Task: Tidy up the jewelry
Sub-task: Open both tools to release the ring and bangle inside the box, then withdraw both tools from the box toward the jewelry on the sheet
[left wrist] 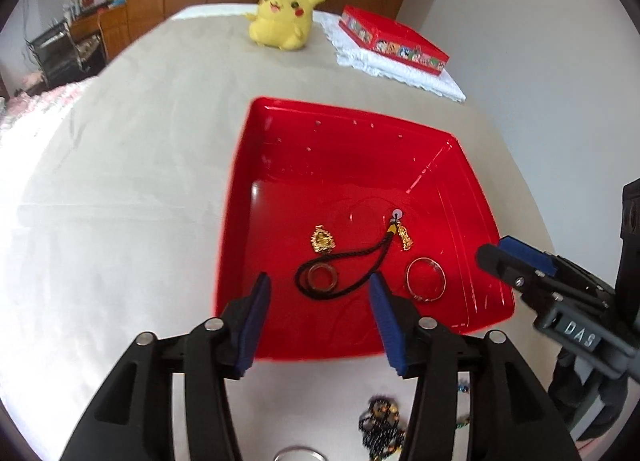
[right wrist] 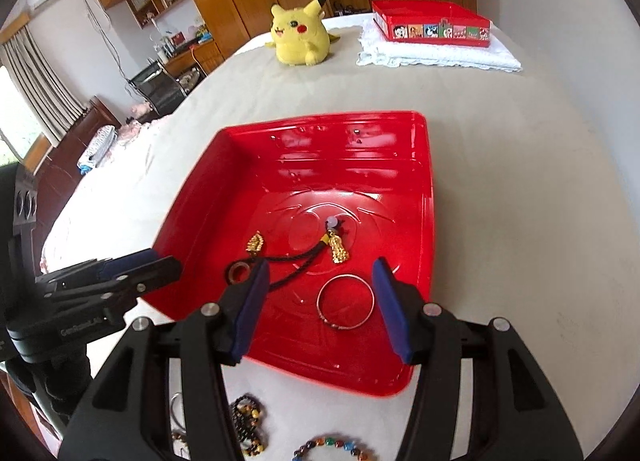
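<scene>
A red tray [left wrist: 280, 129] [right wrist: 424, 189] sits on the beige cloth. In it lie a gold pendant [left wrist: 321, 240] [right wrist: 255, 242], a black cord with a gold charm [left wrist: 403, 236] [right wrist: 338, 248], a dark ring [left wrist: 322, 276] [right wrist: 239, 271] and a silver bangle [left wrist: 425, 279] [right wrist: 345, 302]. My left gripper [left wrist: 320, 293] [right wrist: 158, 257] is open and empty over the tray's near edge. My right gripper [right wrist: 318, 281] [left wrist: 498, 251] is open and empty above the bangle. Black-and-gold beads [left wrist: 380, 427] [right wrist: 248, 421] and a coloured bead bracelet [right wrist: 334, 447] lie on the cloth before the tray.
A yellow plush toy [left wrist: 280, 17] [right wrist: 300, 33] sits at the far end. A red box [left wrist: 394, 39] [right wrist: 432, 23] rests on a folded white cloth [left wrist: 404, 69] [right wrist: 436, 53]. Another metal ring [right wrist: 176, 409] lies near the beads.
</scene>
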The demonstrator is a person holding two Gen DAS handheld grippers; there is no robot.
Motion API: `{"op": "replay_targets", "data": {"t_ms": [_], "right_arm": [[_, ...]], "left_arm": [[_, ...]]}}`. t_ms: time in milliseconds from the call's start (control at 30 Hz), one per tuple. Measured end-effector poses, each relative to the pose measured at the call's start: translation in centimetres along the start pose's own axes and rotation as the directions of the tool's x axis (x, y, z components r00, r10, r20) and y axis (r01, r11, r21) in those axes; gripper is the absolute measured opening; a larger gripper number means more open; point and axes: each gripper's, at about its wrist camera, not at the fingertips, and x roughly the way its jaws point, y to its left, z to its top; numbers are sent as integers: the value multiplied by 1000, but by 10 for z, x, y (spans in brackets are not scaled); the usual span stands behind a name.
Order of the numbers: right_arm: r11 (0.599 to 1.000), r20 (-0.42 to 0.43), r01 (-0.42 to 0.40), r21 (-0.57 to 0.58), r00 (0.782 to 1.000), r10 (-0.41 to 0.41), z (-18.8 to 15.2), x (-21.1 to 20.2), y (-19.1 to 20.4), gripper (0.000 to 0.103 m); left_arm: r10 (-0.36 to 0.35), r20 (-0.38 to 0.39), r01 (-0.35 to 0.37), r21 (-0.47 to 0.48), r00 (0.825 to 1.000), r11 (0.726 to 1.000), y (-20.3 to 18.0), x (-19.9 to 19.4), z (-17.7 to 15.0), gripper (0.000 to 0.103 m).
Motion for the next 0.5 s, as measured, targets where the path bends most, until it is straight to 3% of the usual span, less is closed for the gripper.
{"op": "replay_targets", "data": {"t_ms": [367, 500], "right_arm": [[1000, 35, 7, -20, 999, -6, -37, -49, 3, 54], [1000, 15, 3, -30, 1000, -3, -59, -58, 6, 54]], "left_arm": [[70, 30, -71, 39, 997, 997, 8, -44, -53, 52], [92, 6, -92, 56, 996, 994, 12, -50, -82, 52]]}}
